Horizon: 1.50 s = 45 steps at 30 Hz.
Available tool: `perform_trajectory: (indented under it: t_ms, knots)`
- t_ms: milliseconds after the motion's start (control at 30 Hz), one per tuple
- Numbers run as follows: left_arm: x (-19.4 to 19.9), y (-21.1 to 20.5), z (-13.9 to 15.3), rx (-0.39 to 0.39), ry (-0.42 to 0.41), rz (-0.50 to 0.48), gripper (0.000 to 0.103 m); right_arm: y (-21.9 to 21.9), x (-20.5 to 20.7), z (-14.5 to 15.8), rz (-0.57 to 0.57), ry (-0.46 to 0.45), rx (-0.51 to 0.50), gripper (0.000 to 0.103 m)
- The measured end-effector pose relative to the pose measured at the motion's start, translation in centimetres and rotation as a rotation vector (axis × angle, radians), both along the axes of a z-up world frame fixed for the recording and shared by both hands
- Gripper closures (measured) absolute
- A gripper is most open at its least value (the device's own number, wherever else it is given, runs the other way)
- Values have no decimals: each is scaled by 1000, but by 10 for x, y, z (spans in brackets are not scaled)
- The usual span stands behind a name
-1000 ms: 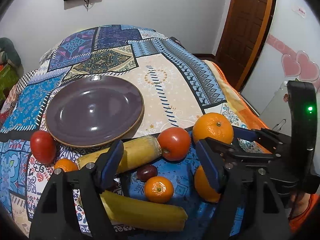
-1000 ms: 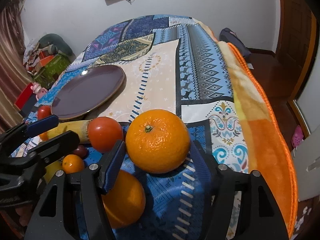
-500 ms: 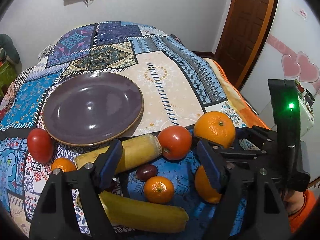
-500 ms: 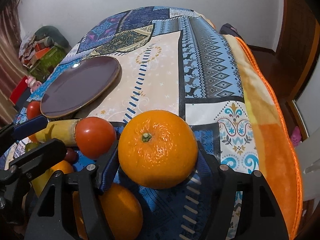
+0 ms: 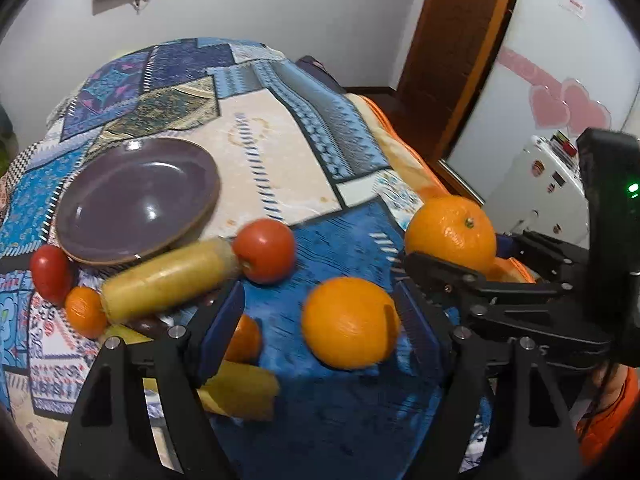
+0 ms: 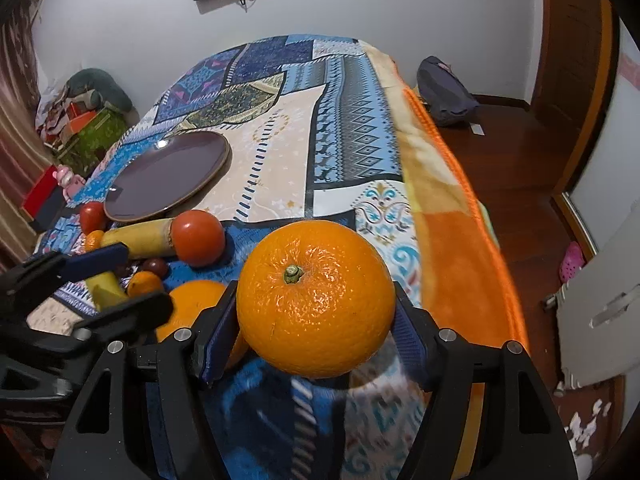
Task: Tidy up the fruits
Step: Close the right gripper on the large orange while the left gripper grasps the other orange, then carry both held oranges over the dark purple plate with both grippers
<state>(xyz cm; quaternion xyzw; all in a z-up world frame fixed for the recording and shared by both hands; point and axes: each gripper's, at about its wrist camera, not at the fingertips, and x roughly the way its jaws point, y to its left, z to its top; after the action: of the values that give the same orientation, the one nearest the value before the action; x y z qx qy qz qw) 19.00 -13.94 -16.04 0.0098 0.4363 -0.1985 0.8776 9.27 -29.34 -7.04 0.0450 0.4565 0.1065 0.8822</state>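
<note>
The right gripper [image 6: 316, 320] is clamped on an orange [image 6: 316, 298], lifted; next it must cross to the plate [image 6: 168, 176]. The left gripper [image 5: 320, 320] hangs with fingers apart.

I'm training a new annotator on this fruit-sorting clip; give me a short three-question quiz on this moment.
1. True or false: the purple plate already holds fruit.
2. Which gripper holds an orange? A) left gripper B) right gripper C) neither
3. Fill in: the red tomato touches the end of the ____.

Key:
1. False; the plate shows no fruit on it.
2. B; the right gripper is closed on the large orange, while the left gripper is open near a second orange.
3. The yellow banana.
</note>
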Motion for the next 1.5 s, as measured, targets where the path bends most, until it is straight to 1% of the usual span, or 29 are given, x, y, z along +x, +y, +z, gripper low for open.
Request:
perform_trajectory:
  t_ms: [67,133,367,500,667,733,867,1100,1167,1367,1500]
  knots:
    - [-3,-5,-3,-14,17,-15,26,-1,-4,0,-11,-5,-14,37]
    - [-3,-9,-6,-16,34,-18,26,-4,-5,-1,-20,-1,-6,37]
    - [-1,-16,-22,13,79,-17,26,-16,-11,-3,-47,1,0,37]
    - [1,-21,-29,29,94,-28,28,-23,-9,-8,-61,11,23,37]
    - [7,-28,-40,54,110,-45,32,-23,-9,-11,-62,17,25,37]
    - [8,-32,-43,65,113,-58,37,-24,-9,-10,-60,16,28,37]
    - [10,-33,-44,63,111,-65,37,-25,-11,-7,-57,9,31,37]
    - [9,-27,-38,36,126,-64,38,-20,-15,6,-44,-15,47,36]
    - [9,-22,-34,24,128,-51,38,-17,-13,9,-39,-22,37,36]
    - [2,-3,-5,2,67,-17,38,-4,-11,23,-21,-57,41,37]
    - [-1,17,14,-10,26,18,38,12,-7,32,8,-83,42,37]
